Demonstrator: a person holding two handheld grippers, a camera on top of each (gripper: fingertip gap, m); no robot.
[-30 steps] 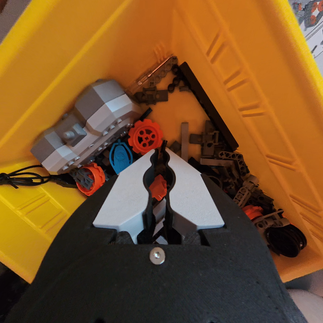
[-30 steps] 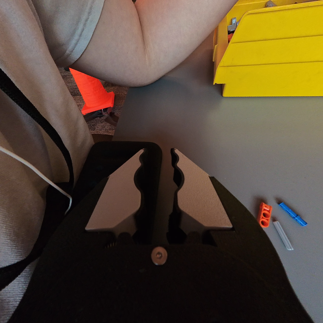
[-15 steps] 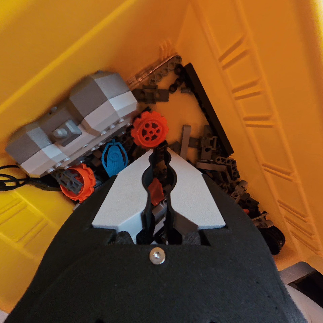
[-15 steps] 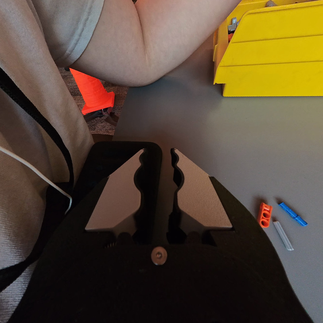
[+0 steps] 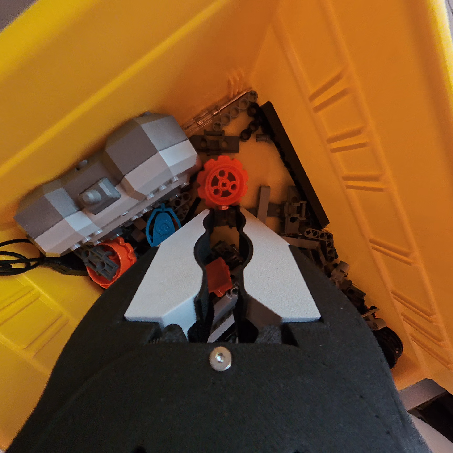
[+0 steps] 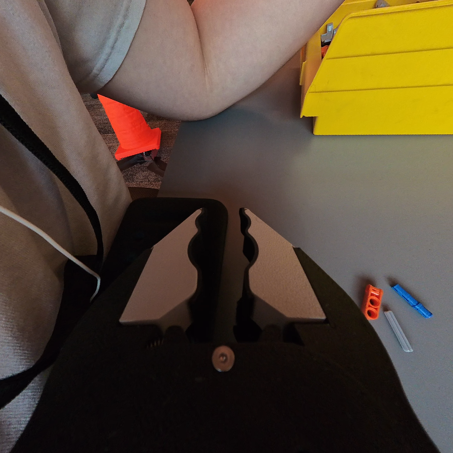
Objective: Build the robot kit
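My left gripper (image 5: 224,210) is down inside a yellow bin (image 5: 122,73), its jaws a little apart over a pile of dark grey and black building pieces. A small red piece (image 5: 218,275) shows in the gap between the fingers, lying with the pile. An orange toothed wheel (image 5: 222,183) sits just beyond the fingertips. A big grey and white motor block (image 5: 110,181) lies to the left. My right gripper (image 6: 221,210) hovers over a grey table (image 6: 269,171), jaws slightly apart and empty.
The bin also holds a blue piece (image 5: 161,228), an orange wheel with a grey cross (image 5: 110,262), a long black beam (image 5: 291,161) and a black cable (image 5: 19,259). On the table lie an orange connector (image 6: 373,305), a blue pin (image 6: 411,304) and a clear rod (image 6: 398,331). A person's arm (image 6: 196,73) reaches towards yellow bins (image 6: 380,85). Across from one pair of fingers to the other is roughly 35 cm. My left tips are about 30 cm from the orange connector (image 6: 373,305), my right tips only 11 cm.
My left gripper's jaws went from almost closed to a little apart, and it moved lower and slightly forward in the bin. The right gripper has not moved.
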